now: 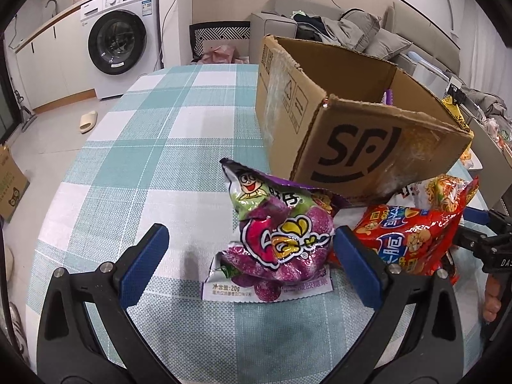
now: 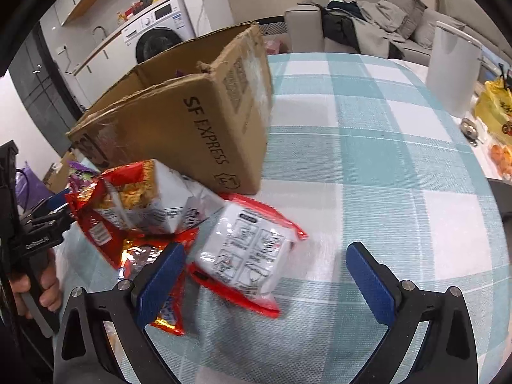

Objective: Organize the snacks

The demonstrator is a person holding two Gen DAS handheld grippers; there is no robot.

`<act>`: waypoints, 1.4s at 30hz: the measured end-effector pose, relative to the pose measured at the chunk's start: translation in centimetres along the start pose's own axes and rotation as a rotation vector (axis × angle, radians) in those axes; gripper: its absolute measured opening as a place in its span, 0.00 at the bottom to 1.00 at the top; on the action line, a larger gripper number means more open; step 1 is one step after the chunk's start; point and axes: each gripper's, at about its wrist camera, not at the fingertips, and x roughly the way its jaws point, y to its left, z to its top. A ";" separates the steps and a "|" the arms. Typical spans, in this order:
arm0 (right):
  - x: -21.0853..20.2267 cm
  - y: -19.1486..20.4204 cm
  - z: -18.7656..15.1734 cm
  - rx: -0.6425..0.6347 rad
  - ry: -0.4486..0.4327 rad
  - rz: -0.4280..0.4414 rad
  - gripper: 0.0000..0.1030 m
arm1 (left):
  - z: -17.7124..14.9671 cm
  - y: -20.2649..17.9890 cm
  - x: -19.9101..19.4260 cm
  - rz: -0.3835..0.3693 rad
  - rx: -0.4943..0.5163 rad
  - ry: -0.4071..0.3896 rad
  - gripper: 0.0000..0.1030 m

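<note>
Snack packets [image 1: 281,240], checked tablecloth [image 1: 144,160], washing machine [image 1: 121,38]

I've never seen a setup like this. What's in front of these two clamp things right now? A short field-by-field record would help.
Surface: table with teal-and-white checked cloth
Container: open SF Express cardboard box, something purple inside
Left gripper: open, jaws either side of the purple gummy candy packet
Right gripper: open, at the red-and-white packet
Other snacks: red cracker bag, noodle-print packet, beside the box
Background: washing machine, sofa
</note>
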 end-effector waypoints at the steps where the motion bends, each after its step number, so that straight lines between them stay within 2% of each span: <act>1: 0.0 0.0 0.0 -0.002 0.002 -0.006 1.00 | 0.1 0.0 0.0 0.001 0.001 -0.002 0.99; 11: -0.2 -0.3 -0.1 -0.021 -0.004 -0.031 0.98 | -0.2 -0.1 0.0 -0.004 -0.003 0.001 0.99; 17: -0.1 -0.6 0.0 -0.009 -0.019 -0.012 0.87 | -0.3 -0.1 0.0 -0.004 -0.004 -0.001 0.99; 19: -0.2 -0.5 0.0 -0.011 -0.026 -0.001 0.80 | -0.3 -0.1 0.0 -0.005 -0.006 -0.002 0.99; 29: -0.4 0.0 -0.1 -0.016 -0.032 0.028 0.68 | -0.3 -0.1 0.0 -0.004 -0.013 -0.002 0.99; 34: -0.7 -0.1 -0.1 -0.002 -0.038 0.043 0.53 | -0.2 -0.2 0.0 -0.002 -0.007 -0.001 0.98; 42: -1.7 0.0 0.0 -0.012 -0.090 0.049 0.48 | -0.5 -0.5 -0.1 -0.030 -0.004 0.001 0.96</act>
